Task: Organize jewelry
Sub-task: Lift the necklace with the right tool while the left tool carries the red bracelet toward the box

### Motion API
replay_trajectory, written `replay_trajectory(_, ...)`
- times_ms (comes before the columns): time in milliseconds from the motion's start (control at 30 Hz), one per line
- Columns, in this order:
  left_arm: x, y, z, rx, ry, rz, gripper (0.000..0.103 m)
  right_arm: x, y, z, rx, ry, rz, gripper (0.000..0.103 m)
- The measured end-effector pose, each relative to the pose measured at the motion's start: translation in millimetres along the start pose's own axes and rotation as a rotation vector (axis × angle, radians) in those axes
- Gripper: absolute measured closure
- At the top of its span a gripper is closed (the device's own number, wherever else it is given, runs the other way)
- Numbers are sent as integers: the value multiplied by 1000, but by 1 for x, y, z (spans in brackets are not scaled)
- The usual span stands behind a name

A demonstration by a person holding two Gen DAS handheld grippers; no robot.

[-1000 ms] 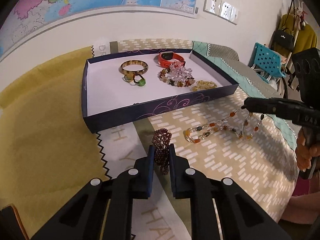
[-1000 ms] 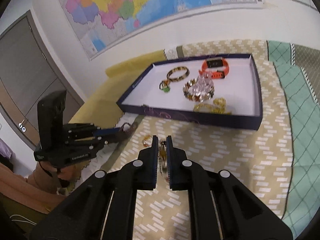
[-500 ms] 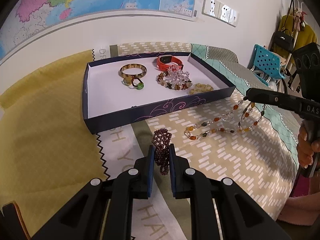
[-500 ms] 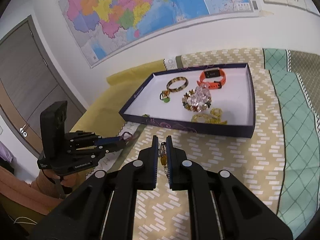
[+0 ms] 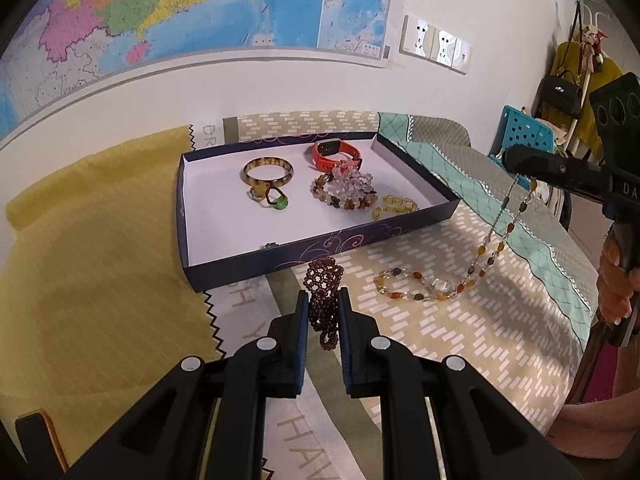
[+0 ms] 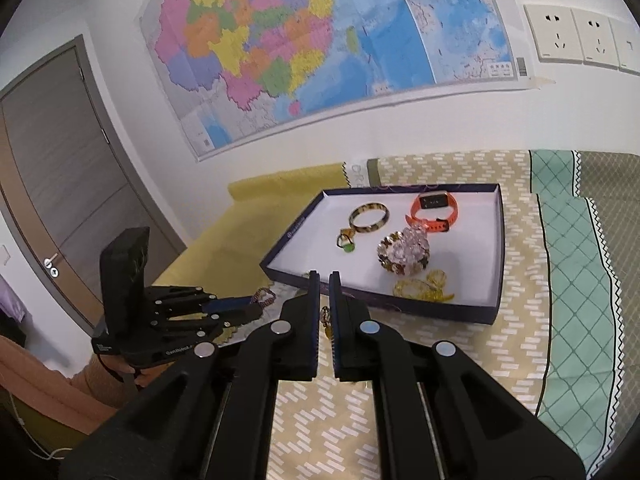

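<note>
My left gripper [image 5: 323, 300] is shut on a dark red beaded bracelet [image 5: 323, 280], held just in front of the navy box [image 5: 320, 252] with a white floor. My right gripper [image 6: 324, 280] is shut on a bead necklace [image 5: 480, 256]; in the left wrist view it hangs from the gripper's tip [image 5: 516, 160], its lower end lying on the cloth. In the right wrist view only a few beads [image 6: 326, 324] show between the fingers. In the box lie an amber bangle [image 5: 268, 171], an orange watch [image 5: 336, 154], rings [image 5: 272, 198], a crystal bracelet [image 5: 346, 190] and a yellow bracelet [image 5: 396, 208].
The table carries a patterned beige cloth [image 5: 440, 320] and a yellow cloth [image 5: 100, 260]. A wall with a map [image 6: 320, 40] stands behind the box. A blue chair [image 5: 524, 136] and hanging bags are at the far right. A door [image 6: 52, 160] is to the left.
My right gripper has risen and lifted most of the bead necklace off the cloth. My left gripper has risen slightly with the dark red bracelet.
</note>
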State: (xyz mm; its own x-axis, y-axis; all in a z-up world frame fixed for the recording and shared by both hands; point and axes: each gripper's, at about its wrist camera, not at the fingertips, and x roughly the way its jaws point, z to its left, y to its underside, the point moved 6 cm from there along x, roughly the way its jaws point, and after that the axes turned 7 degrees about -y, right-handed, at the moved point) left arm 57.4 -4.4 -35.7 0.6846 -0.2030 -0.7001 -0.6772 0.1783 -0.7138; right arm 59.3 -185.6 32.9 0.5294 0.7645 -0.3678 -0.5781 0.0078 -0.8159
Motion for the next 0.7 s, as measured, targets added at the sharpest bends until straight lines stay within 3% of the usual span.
replay_trajectory(700, -18, -19, 3, 4, -3, -63, 91, -35, -65, 39, -137, 14, -134, 98)
